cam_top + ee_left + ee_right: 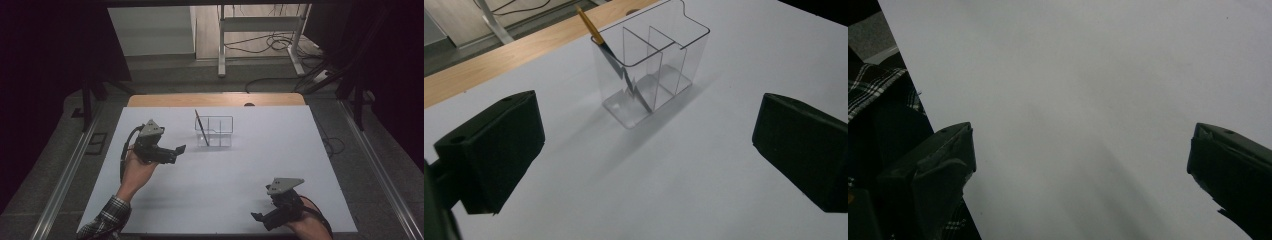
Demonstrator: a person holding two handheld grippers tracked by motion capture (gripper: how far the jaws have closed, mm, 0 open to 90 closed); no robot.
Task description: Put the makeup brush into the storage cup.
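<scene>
A clear plastic organiser [216,131] with three compartments stands on the white table top [225,190] near the far middle. A thin pencil [201,127] leans in its left compartment, tip down. In the left gripper view the organiser [651,65] and the pencil [616,62] lie ahead of the jaws. My left gripper [175,151] hovers to the organiser's left, open and holding nothing; it [644,150] points at the organiser. My right gripper [261,219] sits near the front right edge, open and holding nothing, and it [1080,175] faces bare table.
A wooden strip [215,99] runs along the table's far edge. Beyond it stand a metal frame [260,35] and loose cables [280,42] on the floor. A plaid sleeve [105,220] comes in at the front left; the same sleeve [873,90] is beside the table edge.
</scene>
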